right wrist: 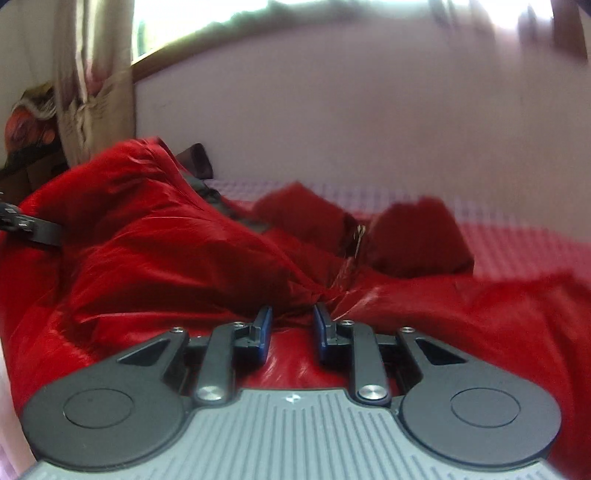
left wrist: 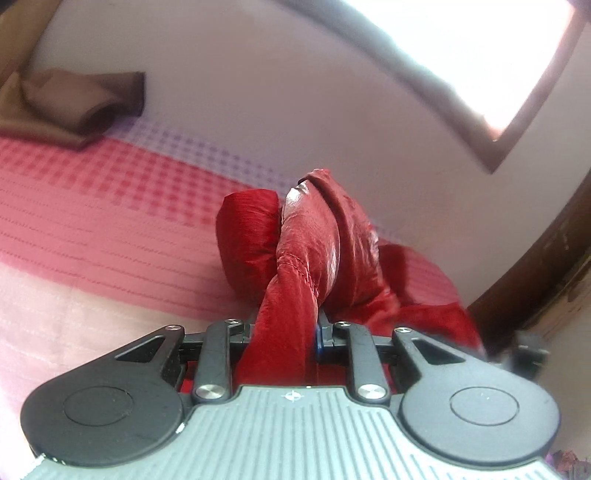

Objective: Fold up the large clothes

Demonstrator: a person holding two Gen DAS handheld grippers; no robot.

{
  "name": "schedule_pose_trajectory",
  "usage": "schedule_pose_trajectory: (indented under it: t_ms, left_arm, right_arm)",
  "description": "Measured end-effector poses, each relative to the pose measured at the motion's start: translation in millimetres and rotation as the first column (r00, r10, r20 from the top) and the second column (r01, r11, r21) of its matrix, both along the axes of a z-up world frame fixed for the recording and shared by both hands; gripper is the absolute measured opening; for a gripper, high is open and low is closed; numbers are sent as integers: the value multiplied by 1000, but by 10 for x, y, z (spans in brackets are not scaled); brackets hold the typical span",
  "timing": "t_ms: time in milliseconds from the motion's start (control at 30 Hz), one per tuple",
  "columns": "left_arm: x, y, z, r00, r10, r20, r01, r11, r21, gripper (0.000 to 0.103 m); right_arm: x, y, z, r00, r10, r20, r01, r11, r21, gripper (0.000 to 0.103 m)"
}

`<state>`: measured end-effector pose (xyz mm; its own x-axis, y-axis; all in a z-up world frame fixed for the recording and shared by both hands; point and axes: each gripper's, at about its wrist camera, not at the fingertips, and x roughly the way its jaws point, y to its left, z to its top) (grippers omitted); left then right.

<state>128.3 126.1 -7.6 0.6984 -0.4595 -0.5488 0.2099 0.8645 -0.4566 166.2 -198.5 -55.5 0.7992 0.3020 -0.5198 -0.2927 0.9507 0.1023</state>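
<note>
Left wrist view: the left gripper (left wrist: 284, 332) was clamped on a twisted fold of one red satin garment (left wrist: 314, 243), which filled the gap between the jaws and rose ahead of them in a bunched column. Beyond the jaws and to their left lay the pink-and-red checked bedcover (left wrist: 110, 206); far ahead to the left sat one folded brown cloth (left wrist: 81, 107) against the pale wall (left wrist: 258, 92). To the upper right of the jaws was one bright window (left wrist: 480, 48), and to the right a dark wooden frame (left wrist: 535, 266).

Right wrist view: the right gripper (right wrist: 291, 328) stood with its two blue-padded fingers (right wrist: 264, 328) apart, nothing pinched between them, directly over the red satin garment (right wrist: 155, 240), which spread beneath and ahead of the jaws on both sides. Left of the jaws, the other gripper's black finger (right wrist: 33, 229) pressed into the fabric. Far ahead to the left hung one beige curtain (right wrist: 92, 74) beside a window (right wrist: 207, 14). The picture was blurred at its right.
</note>
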Motion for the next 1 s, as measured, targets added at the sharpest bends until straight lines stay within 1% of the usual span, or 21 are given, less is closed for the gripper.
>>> schedule_pose_trajectory:
  t_ms: [67,167,233,267,300,333,367,433,467,533,600,633,667,700,733,767,800,867,900,933,1000]
  left_arm:
    - [-57,-151,114,1000,-14,17,14,1000,-9,25]
    - [-168,-451,285,997,-49,64,48,999,9,24]
    - [-229,-655,360,993,-81,87,80,997,7,24]
    - [-265,-776,385,990,-103,99,103,995,7,22]
    - [-284,-923,403,984,-149,102,151,988,-12,22]
    - [-298,-1044,408,979,-176,101,178,984,-15,22]
    - [-326,-1239,404,972,-209,111,208,978,14,22]
    - [-367,-1540,360,959,-240,151,226,968,106,22]
    - [-375,-1607,333,958,-245,153,230,967,110,22]
    - [-431,-1633,315,954,-250,167,242,968,67,22]
    - [-468,-1551,348,956,-224,188,214,974,74,25]
    - [-484,-1462,363,961,-195,197,186,980,64,33]
    - [-490,-1329,375,966,-158,203,152,987,45,49]
    - [-478,-1221,384,970,-130,206,123,991,44,57]
    - [-492,-1106,392,973,-90,210,81,995,53,72]
    - [-483,-978,395,976,-39,215,27,998,61,83]
    - [-474,-843,387,976,2,217,-16,998,64,87]
    - [-449,-641,358,975,59,212,-77,994,81,99]
    - [-435,-539,328,974,84,211,-106,990,96,103]
    - [-416,-471,291,973,92,210,-118,986,115,103]
    - [-330,-323,181,974,125,188,-159,972,175,103]
  right_arm:
    - [43,-59,-37,1000,-10,-27,12,999,48,22]
    - [84,-117,-87,999,-15,-49,20,996,89,22]
    - [112,-141,-98,998,-17,-63,24,993,113,22]
    - [127,-162,-103,997,-17,-70,26,991,130,22]
    - [140,-191,-111,997,-16,-78,28,988,152,22]
    - [152,-224,-121,996,-13,-85,28,984,177,22]
    - [166,-252,-126,996,-10,-92,28,979,202,22]
    - [183,-317,-145,995,-7,-102,32,970,242,21]
    - [185,-346,-156,994,-7,-105,34,966,256,21]
    - [194,-387,-181,994,-3,-111,34,960,279,20]
    - [201,-393,-187,994,2,-111,30,957,289,20]
    - [188,-396,-183,994,4,-108,27,958,285,20]
    - [182,-386,-182,994,6,-105,24,960,280,20]
    - [170,-376,-179,995,7,-101,21,961,276,20]
    - [176,-381,-171,995,9,-97,18,961,275,20]
    - [169,-373,-171,996,10,-92,16,962,273,20]
    - [158,-369,-162,996,11,-88,13,962,272,20]
    - [146,-361,-164,997,11,-79,11,964,267,20]
    - [128,-355,-166,997,10,-75,10,964,265,20]
    - [103,-351,-170,997,10,-73,10,964,264,20]
    - [94,-358,-171,997,10,-72,9,965,263,20]
